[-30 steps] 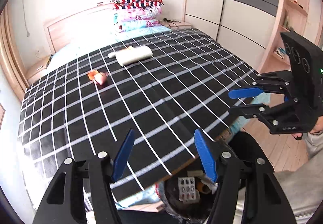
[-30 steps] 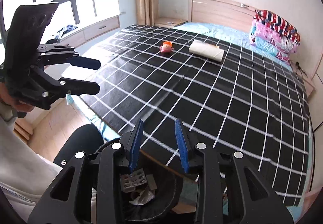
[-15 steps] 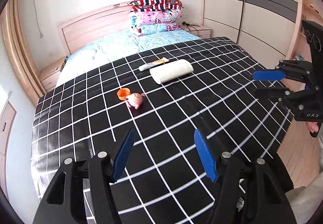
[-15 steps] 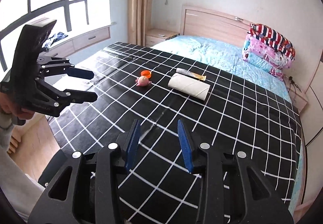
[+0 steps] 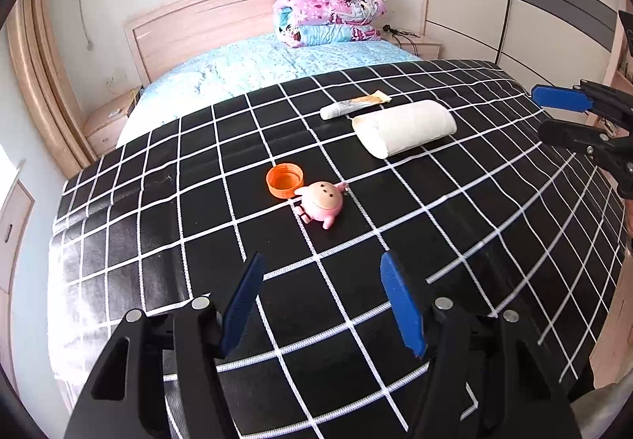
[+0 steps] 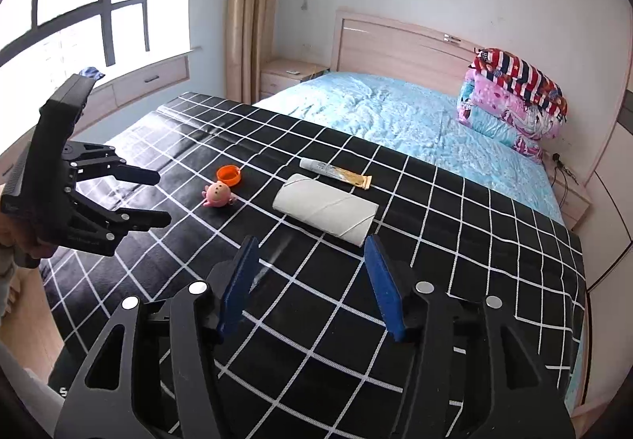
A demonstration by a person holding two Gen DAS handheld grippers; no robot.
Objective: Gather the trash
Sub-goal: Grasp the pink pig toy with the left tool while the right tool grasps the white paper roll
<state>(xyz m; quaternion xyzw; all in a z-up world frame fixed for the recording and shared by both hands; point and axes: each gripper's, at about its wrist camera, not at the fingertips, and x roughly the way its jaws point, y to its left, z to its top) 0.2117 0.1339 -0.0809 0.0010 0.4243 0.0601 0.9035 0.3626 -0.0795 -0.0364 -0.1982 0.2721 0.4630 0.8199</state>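
We are holding the left gripper above the near part of a black checked cloth, its jaws standing wide apart and holding nothing. The right gripper is hovering over the same cloth, jaws likewise spread and holding nothing. Four items are lying on the cloth ahead of both: an orange cap just beside a pink toy, and farther back a white roll with a tube close behind it. Folded blankets are sitting stacked by the headboard.
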